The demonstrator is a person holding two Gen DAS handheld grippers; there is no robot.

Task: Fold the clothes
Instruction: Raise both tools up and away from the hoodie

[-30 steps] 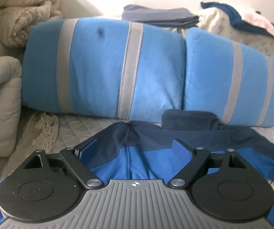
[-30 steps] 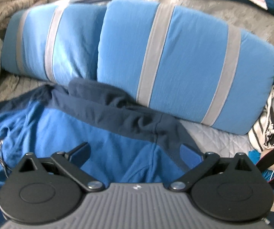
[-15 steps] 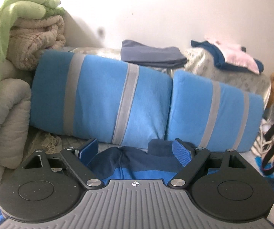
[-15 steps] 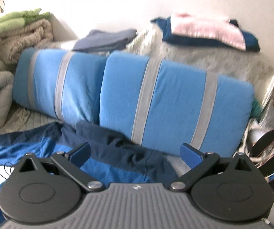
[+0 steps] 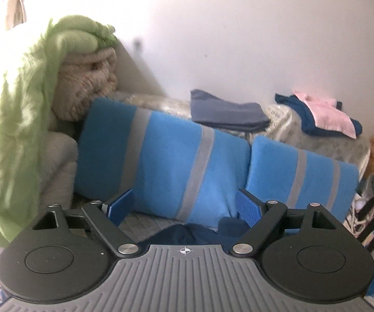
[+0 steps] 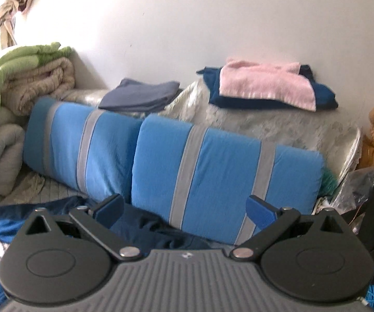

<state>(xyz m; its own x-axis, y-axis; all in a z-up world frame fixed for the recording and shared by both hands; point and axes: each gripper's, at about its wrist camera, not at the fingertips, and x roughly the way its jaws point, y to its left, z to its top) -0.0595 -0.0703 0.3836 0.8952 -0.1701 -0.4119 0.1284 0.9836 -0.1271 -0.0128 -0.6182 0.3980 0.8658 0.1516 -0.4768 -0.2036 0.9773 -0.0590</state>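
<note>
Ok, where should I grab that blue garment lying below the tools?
Probably its dark navy band, the bunched edge nearest the striped cushions. Come down from above, one open tool at each end; the rest lies hidden beneath the tools.

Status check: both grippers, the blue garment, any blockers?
Left gripper open, empty. Right gripper open, empty. Blue garment unfolded on the bed below, ungripped. Striped pillows sit right behind it.
</note>
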